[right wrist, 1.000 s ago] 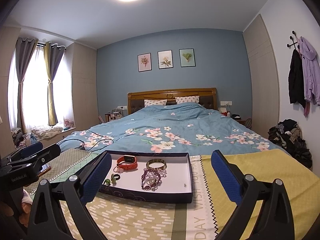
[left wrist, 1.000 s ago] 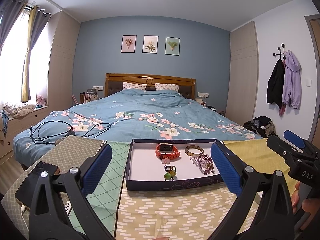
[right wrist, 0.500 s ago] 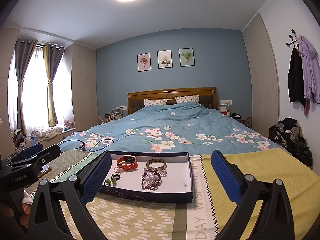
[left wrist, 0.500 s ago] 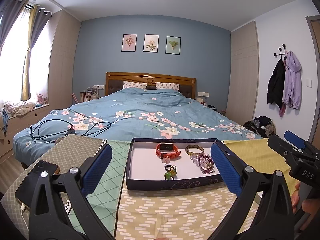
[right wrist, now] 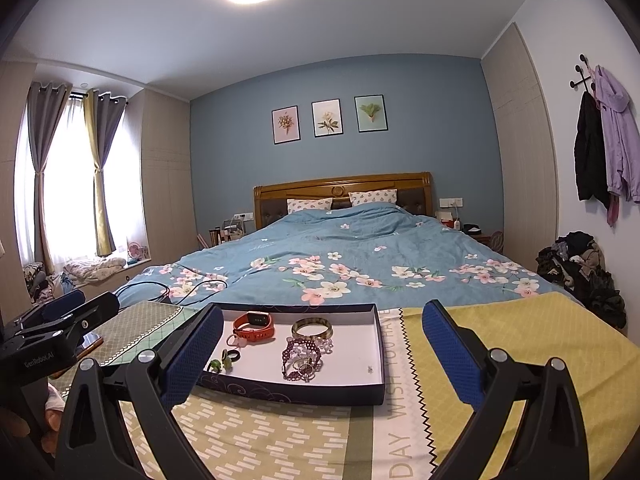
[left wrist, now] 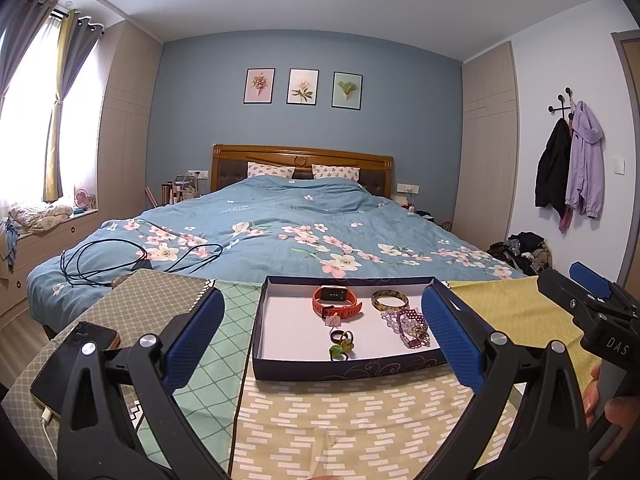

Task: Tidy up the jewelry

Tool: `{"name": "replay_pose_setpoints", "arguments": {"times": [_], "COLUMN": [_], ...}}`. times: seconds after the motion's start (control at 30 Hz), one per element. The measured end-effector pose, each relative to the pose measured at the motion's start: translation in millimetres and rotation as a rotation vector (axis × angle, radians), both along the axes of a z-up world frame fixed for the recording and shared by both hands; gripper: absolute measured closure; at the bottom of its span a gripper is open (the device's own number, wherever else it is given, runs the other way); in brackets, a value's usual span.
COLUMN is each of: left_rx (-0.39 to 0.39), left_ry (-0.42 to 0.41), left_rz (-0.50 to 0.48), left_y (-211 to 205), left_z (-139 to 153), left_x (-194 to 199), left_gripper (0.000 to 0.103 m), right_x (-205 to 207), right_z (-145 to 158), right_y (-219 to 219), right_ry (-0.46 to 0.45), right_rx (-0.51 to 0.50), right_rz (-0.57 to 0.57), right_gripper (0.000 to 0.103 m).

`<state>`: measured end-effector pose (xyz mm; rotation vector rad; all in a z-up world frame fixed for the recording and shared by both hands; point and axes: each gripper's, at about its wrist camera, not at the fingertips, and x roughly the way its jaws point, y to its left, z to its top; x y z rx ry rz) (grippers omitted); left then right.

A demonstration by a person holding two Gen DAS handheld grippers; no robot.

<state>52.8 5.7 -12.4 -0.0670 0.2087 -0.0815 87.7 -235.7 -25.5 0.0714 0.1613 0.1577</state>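
The left gripper is hanging wide apart and holding nothing, in front of the box sitting on the patterned cloth. In the box, the orange watch is lying with its long side going left to right, near the bangle, the purple beads and two small rings. The right gripper is also hanging wide apart and empty, and its left finger is hiding part of the box's left wall.

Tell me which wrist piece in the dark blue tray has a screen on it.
The orange watch at the tray's far side has a dark screen. The gold-brown bangle and purple beaded bracelet have none.
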Motion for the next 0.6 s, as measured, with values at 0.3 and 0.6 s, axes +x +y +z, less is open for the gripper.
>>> {"name": "replay_pose_setpoints", "arguments": {"times": [0.3, 0.6], "left_rx": [0.002, 0.002], "left_ry": [0.000, -0.001], "left_rz": [-0.001, -0.004], "left_y": [-0.1, -1.6], "left_z": [0.1, 2.1], "left_x": [-0.2, 0.5], "left_gripper": [0.006, 0.006], "right_x": [0.0, 1.0], "right_z": [0.6, 1.8], "right_y": [-1.4, -1.2], "right_ry": [-0.002, -0.005], "right_rx": [0.001, 0.000], "right_rz": [0.005, 0.005], "right_gripper": [0.007, 0.007]}}
